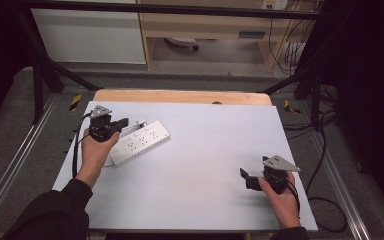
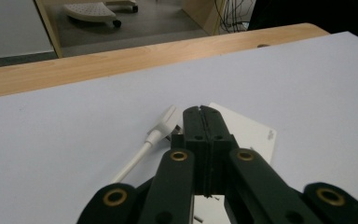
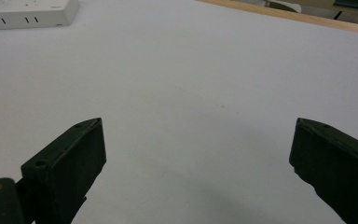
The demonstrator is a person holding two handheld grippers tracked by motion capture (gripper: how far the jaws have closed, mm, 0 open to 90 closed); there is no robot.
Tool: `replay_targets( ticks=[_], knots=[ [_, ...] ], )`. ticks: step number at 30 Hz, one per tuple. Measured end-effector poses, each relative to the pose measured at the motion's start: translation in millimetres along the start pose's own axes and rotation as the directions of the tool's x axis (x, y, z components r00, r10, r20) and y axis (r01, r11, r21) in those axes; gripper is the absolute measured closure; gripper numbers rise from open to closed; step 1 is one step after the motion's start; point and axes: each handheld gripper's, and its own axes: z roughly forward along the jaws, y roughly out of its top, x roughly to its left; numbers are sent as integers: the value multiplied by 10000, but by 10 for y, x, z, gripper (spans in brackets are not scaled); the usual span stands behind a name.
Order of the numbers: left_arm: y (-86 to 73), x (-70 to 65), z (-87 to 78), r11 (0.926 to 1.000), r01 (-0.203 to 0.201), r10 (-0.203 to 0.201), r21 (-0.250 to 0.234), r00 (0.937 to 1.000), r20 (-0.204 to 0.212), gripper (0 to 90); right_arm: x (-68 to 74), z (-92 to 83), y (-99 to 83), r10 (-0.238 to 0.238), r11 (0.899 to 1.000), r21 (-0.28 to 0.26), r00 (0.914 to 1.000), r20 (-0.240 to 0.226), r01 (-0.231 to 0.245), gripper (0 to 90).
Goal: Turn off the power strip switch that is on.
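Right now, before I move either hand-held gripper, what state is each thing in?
Left hand-held gripper: jaws shut together, over the power strip's near end.
Right hand-held gripper: jaws wide open, nothing between them, above bare table.
Power strip: lying flat, sockets up, none with a plug in it.
White plug: loose on the table beside the strip, cord attached.

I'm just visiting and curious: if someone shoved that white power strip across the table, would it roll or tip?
The white rectangular plastic power strip lies flat and low, so it would probably slide, not roll or tip. It looks rigid. Its white cord would likely trail floppily.
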Motion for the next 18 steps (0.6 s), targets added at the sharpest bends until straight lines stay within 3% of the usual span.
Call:
replay_targets(
  ticks=[18],
  knots=[
    [-115,-17,161,9964,-233,240,811,9997,-82,900,18,-4,3,-74,10000,30,9999,-111,74,44]
  ],
)
